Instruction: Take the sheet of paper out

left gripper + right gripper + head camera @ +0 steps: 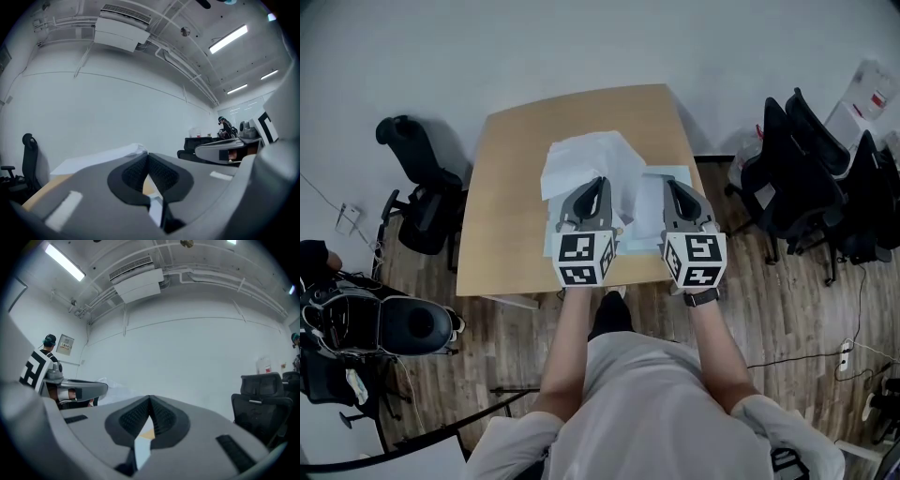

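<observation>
Left tongs point(598, 184) and right tongs point(673, 186) are both clenched on nothing, level above the tabletop point(506, 216). The white sheet of paper point(581, 155) lies beneath and ahead of the left pair. Closed tips would likely skid across it and crumple it rather than catch an edge.

Table point(511, 187) tan wood. Papers point(581, 159) on it white. Left gripper point(601, 182) and right gripper point(669, 184) grey, cubes point(586, 260) black-and-white squares.
</observation>
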